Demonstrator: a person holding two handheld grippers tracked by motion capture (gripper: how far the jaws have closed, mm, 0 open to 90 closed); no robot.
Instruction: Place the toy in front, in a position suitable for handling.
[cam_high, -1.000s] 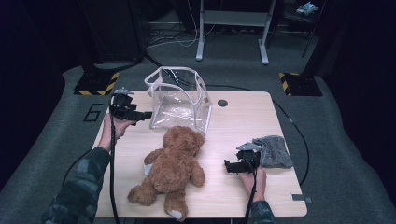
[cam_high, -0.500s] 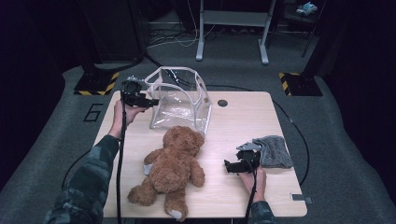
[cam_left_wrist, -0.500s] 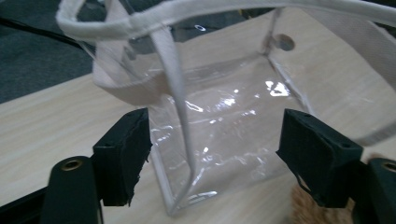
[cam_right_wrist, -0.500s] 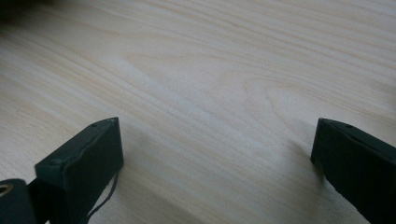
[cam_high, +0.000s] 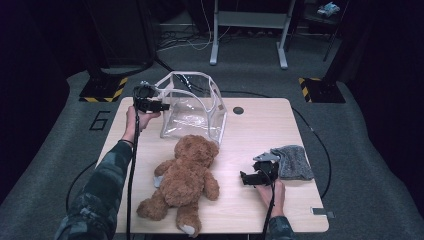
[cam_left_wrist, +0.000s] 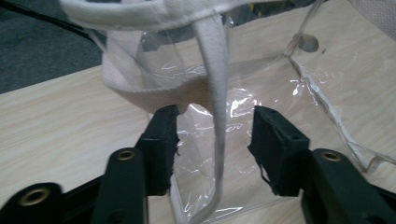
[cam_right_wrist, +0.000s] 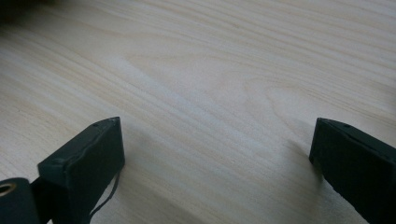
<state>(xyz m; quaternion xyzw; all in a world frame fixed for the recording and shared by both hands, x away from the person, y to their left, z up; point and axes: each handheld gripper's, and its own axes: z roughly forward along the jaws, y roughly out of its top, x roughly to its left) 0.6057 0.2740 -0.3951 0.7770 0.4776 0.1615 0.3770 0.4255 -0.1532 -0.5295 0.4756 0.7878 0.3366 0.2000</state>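
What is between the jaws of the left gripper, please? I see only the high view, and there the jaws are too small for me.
Observer: In the left gripper view, the white strap of the clear bag hangs between the jaws of the left gripper. The jaws have just been closing, but a gap shows on each side of the strap, so they do not press it yet.
Operator: And does the right gripper hold something?
Observer: No. In the right gripper view, the jaws of the right gripper stand wide open over the bare wood of the table, with nothing between them.
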